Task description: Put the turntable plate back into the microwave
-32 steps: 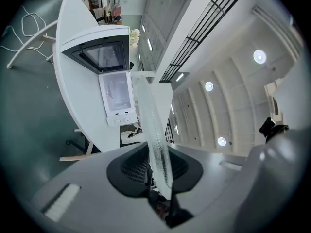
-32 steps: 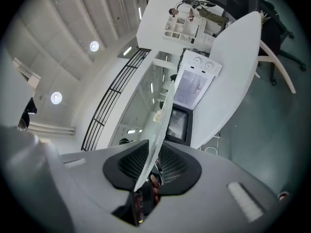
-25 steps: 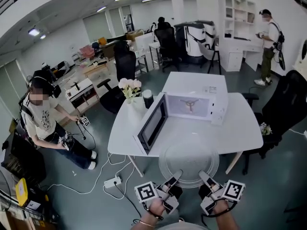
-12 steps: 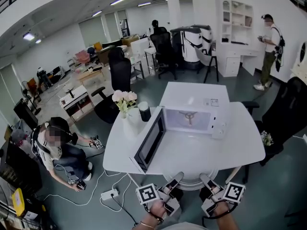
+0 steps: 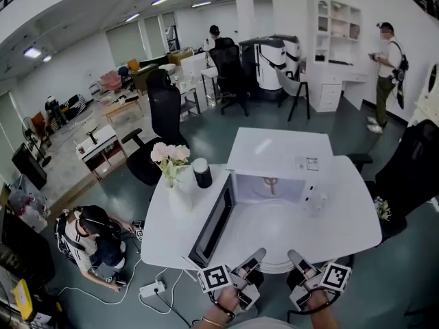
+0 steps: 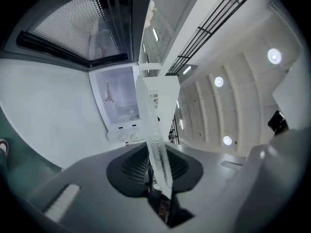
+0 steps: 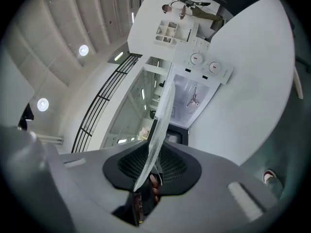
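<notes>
Turntable plate [image 5: 274, 242]: near rim pinched in fingers of left gripper [image 5: 255, 256] and right gripper [image 5: 295, 258]; carried closer to open microwave [image 5: 274, 157], insertion pending.

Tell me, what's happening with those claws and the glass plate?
Left gripper, right gripper both clamped on turntable plate, near rim. Plate level above table, not yet inside microwave. Door wide open; nothing blocking the cavity.

turntable plate [image 5: 274, 242]: near rim partly hidden under fingers [image 5: 252, 258] | left forearm [image 5: 206, 321], right forearm [image 5: 317, 318]: cut by bottom edge
</notes>
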